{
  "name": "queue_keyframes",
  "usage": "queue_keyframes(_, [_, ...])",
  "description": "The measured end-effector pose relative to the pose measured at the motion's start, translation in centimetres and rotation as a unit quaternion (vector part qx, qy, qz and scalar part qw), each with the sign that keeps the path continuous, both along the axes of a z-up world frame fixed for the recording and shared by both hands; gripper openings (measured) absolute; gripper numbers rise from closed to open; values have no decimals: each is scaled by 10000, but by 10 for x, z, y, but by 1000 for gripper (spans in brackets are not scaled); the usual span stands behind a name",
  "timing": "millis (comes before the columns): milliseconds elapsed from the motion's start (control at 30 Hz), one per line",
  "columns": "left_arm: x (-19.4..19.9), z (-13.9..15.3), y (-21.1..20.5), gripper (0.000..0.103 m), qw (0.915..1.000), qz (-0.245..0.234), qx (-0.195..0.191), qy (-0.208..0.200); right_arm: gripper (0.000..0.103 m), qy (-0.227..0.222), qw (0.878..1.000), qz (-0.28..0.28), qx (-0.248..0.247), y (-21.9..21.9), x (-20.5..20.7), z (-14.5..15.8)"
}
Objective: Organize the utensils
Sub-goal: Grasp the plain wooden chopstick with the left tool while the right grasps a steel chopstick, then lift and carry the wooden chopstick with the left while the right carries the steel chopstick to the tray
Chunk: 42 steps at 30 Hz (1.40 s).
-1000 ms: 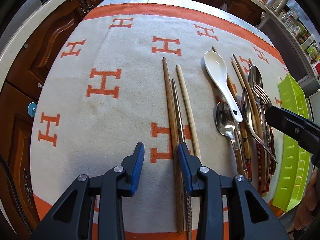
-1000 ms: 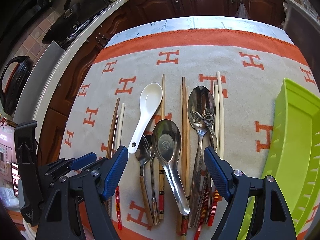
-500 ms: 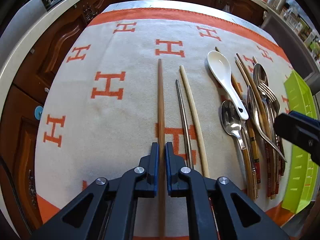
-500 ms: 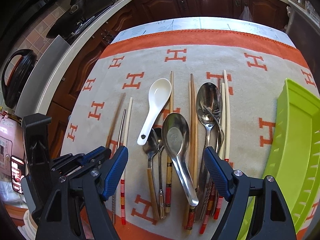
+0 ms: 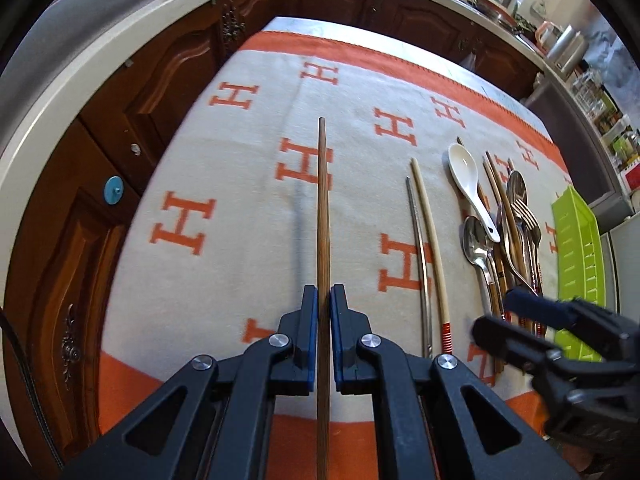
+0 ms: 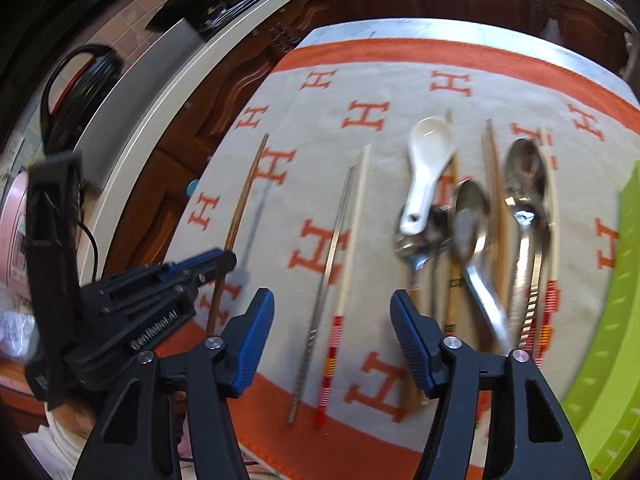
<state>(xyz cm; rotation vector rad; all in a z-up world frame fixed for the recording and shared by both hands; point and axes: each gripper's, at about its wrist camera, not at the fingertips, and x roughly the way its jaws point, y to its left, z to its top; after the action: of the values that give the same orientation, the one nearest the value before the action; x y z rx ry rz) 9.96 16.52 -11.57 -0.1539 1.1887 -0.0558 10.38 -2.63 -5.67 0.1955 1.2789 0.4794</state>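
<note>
Lifted since a second ago, the brown chopstick (image 5: 323, 208) now hangs above the blanket (image 5: 240, 264), pinched between the left gripper (image 5: 324, 300) pads, its shadow beneath. Steel chopstick (image 5: 418, 248) and pale chopstick (image 5: 430, 240) lie to its right.

From the right wrist, the right gripper (image 6: 332, 312) stands spread above those two chopsticks, beside the white spoon (image 6: 426, 172) and green tray (image 6: 616, 320).

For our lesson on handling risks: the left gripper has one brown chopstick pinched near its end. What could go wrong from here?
1. The left gripper holds the brown chopstick near one end, so it may pivot or slip.
2. The open right gripper hovers over the metal chopstick and pale chopstick; it may grab both.
</note>
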Motion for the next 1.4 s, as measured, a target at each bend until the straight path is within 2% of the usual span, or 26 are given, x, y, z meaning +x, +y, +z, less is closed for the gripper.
queue_keyframes(100, [-6,2,12,4,10000,41,-85,-30,47,137,9998,158,42,16,-8,-11])
queue_keyframes(233, [-13,0,24,4,9997,83,-208,-3,46,273,9994,160,-121,31,-12,-26])
queue_keyframes(267, [-13,0,28,4,9997,94,-235,0,41,254,9995,158,-126,32,-13,-28])
queue_keyframes(367, [-14,-2,33,4,9995,125,-290,12,41,274,9991,168,-290,42,-15,-33])
queue_keyframes(600, [-15,-6,40,4,9992,131,-379,21,37,-185,9943,204,-1030,56,-9,-38])
queue_keyframes(633, [-15,-6,40,4,9992,125,-387,25,33,-288,9926,219,-1163,58,-9,-39])
queue_keyframes(700, [-16,-5,39,4,9992,110,-389,28,10,-501,9879,141,-1461,60,-9,-40])
queue_keyframes(800, [-17,-3,37,4,9992,77,-380,21,6,-427,9913,-15,-1244,48,-5,-41])
queue_keyframes(867, [-19,0,35,4,9993,42,-361,2,6,-286,9957,-182,-861,36,-3,-39])
queue_keyframes(1067, [-26,14,22,4,9993,-105,-339,-78,6,-271,9979,-574,-90,0,-9,-10])
queue_keyframes(1267, [-30,32,-15,4,9978,-478,-435,-129,5,-521,9931,-1039,168,-52,-28,25])
queue_keyframes(1400, [-29,44,-57,4,9944,-891,-549,-159,5,-591,9858,-1564,139,-112,-46,38])
